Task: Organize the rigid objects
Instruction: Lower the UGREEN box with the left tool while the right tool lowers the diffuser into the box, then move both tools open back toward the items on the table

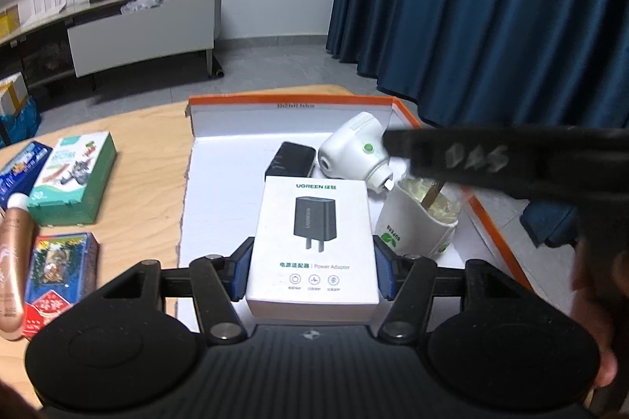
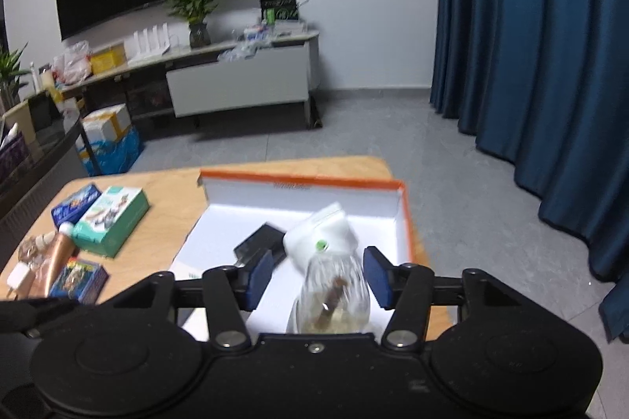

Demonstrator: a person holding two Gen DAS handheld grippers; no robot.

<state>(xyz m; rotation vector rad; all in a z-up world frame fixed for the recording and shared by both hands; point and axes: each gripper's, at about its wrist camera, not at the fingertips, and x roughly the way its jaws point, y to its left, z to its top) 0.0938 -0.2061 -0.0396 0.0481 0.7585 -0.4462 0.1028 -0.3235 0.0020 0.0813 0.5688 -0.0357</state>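
1. The left gripper (image 1: 312,267) holds a white power adapter box (image 1: 314,246) between its blue pads (image 1: 240,271), which press against the box's two long sides. The box sits low over the near end of an open orange-edged tray (image 1: 291,100) with a white floor; whether it touches that floor cannot be told.
2. The right gripper (image 2: 318,279) has its jaws spread wide and holds nothing. A clear jar (image 2: 332,305) with something brown inside stands between its fingers, apart from both pads.
3. Already in the tray: a flat black case (image 1: 291,159) toward the back, a white rounded device (image 1: 352,151) with a green button, and the jar in a white sleeve, just right of the box.
4. On the wooden table (image 1: 145,159) left of the tray wait a green carton (image 1: 72,179), a blue pack (image 1: 19,173), a colourful small box (image 1: 59,269) and a copper-coloured tube (image 1: 13,261) (still to be sorted, most likely).
5. Risks, as a judgement: the tray is crowded, so the box could nudge the jar on its right if it slides that way, tipping the jar and spilling its contents. The right gripper hangs close above the jar and the white device; a careless sweep could knock either over. Letting go of the box while it is tilted could leave it propped on the black case.
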